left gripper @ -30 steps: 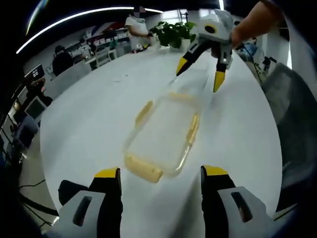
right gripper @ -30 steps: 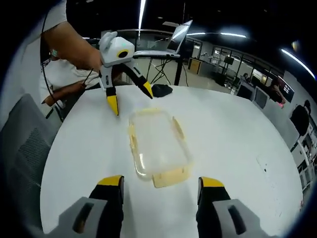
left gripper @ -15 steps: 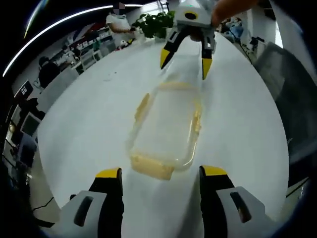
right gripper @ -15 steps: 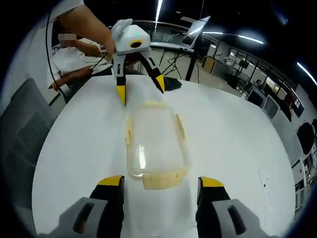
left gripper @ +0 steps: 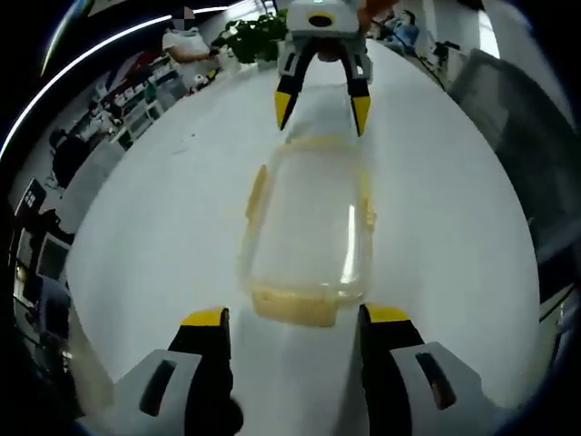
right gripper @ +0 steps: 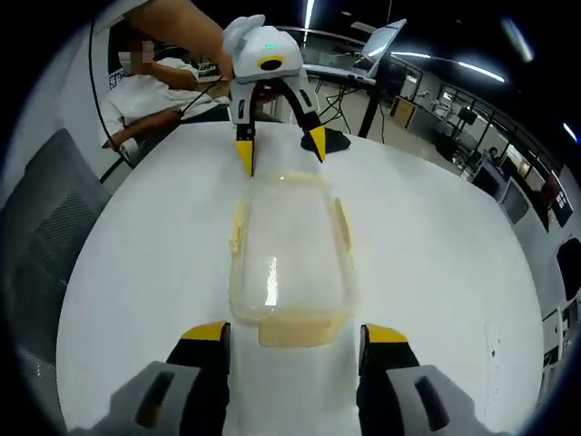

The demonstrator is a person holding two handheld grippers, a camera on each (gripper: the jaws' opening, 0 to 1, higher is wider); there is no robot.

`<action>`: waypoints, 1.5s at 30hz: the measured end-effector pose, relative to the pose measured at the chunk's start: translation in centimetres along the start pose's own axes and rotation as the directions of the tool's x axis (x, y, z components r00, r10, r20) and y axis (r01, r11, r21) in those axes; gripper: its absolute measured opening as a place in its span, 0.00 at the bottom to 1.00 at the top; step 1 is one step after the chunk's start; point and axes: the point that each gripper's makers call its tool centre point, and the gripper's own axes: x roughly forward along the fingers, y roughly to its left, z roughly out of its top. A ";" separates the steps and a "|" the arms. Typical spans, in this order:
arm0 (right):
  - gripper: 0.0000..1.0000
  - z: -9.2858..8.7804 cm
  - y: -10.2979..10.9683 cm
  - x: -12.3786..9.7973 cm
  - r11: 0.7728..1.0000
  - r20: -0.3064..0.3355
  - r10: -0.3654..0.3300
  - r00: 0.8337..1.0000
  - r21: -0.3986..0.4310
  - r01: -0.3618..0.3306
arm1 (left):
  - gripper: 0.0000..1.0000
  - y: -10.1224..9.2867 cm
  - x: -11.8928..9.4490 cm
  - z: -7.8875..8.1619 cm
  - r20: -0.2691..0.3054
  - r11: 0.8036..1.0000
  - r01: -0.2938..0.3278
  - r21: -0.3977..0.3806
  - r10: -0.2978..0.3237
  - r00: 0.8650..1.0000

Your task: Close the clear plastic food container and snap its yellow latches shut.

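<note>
**Grippers face off along the container's length**

The clear container (left gripper: 310, 241) lies dead ahead of the left gripper (left gripper: 290, 320), long axis running straight away toward the right gripper (left gripper: 321, 100) at the far end. Each has an end latch (right gripper: 298, 329) just past its tips. Both grippers are spread wide, holding nothing. White table (right gripper: 436, 263) offers open room on both sides.
</note>
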 end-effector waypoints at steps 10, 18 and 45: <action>0.53 0.0 -0.1 0.5 0.999 -0.015 0.054 0.998 -0.003 -0.054 | 0.53 0.0 0.8 0.3 -0.014 0.996 0.065 0.068 -0.064 0.998; 0.50 -0.4 0.4 1.4 0.993 -0.048 0.115 0.992 0.014 -0.114 | 0.53 0.1 1.1 0.4 -0.017 0.990 0.112 0.080 -0.111 0.994; 0.37 -0.8 0.4 1.8 0.991 -0.106 0.135 0.985 -0.010 -0.136 | 0.38 -0.9 1.3 0.1 -0.035 0.979 0.198 0.057 -0.196 0.980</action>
